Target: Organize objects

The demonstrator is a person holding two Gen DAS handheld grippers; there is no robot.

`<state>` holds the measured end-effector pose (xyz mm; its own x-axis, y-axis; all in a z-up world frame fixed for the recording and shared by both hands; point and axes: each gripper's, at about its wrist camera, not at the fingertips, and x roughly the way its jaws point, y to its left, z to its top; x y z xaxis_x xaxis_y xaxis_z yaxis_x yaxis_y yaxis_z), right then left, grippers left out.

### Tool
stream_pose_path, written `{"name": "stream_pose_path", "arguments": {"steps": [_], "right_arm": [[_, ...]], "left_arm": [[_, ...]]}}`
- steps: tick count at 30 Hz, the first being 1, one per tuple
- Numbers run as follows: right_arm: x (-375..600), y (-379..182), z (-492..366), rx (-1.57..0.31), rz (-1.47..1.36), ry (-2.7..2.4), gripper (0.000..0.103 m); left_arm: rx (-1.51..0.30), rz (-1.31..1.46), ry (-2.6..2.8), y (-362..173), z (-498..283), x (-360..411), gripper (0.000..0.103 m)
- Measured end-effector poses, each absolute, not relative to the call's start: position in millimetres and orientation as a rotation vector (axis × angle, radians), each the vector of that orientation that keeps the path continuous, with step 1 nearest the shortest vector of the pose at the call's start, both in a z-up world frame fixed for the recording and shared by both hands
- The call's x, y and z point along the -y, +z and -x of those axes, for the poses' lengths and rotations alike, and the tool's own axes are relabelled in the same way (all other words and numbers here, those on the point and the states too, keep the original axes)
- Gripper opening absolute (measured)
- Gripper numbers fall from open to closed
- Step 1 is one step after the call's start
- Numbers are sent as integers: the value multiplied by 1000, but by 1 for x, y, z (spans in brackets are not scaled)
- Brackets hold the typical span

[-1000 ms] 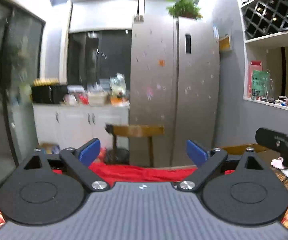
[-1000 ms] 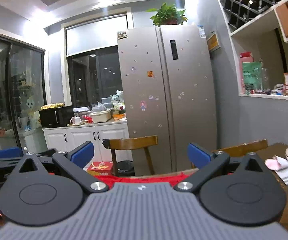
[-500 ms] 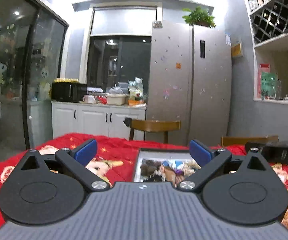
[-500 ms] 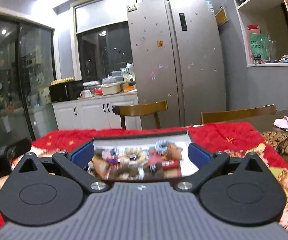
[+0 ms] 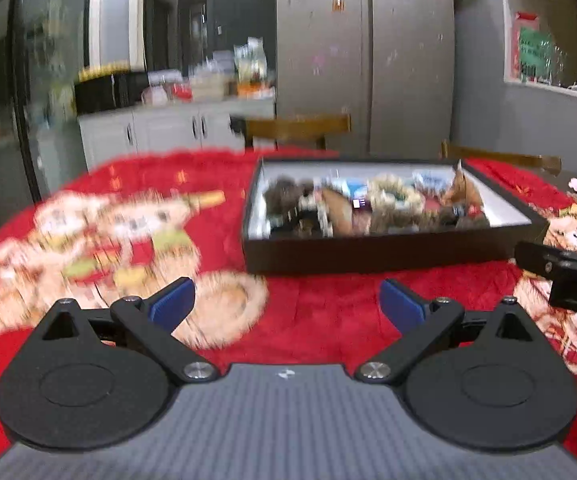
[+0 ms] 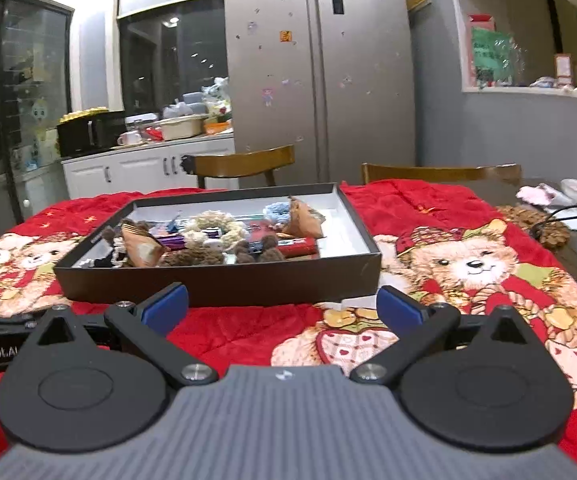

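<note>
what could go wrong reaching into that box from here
The small items lie jumbled and touching in the black box, so an open right gripper may pinch two at once. The box sits on a soft red blanket and could slide if nudged. The left gripper hovers close beside it; they could collide.

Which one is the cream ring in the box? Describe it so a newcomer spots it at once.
Start at the shallow black box with a white lining on the red bear blanket. Among the pile inside, near the middle, lies the cream ring. It is a fluffy, pale loop with an open centre; the things around it are brown tufts, a blue fluffy piece and tan wrappers.
</note>
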<state>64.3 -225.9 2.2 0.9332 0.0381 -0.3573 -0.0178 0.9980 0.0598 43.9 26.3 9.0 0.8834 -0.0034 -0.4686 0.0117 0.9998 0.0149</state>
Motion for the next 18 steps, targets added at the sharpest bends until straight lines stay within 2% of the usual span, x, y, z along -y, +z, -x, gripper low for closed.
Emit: {"name": "stream_pose_path", "arguments": {"steps": [3,10,18], "right_arm": [[222,1,-62,-359,-24,24,103],[224,1,-68,-399,-29,11,103],[226,-3,-75,-441,-40,23,103]], "left_arm": [[-517,-37,-5,4,-49,-27,101],[-463,-56,-19,10,-37,-22,101],[-543,-68,10,6,-49,-20,101]]}}
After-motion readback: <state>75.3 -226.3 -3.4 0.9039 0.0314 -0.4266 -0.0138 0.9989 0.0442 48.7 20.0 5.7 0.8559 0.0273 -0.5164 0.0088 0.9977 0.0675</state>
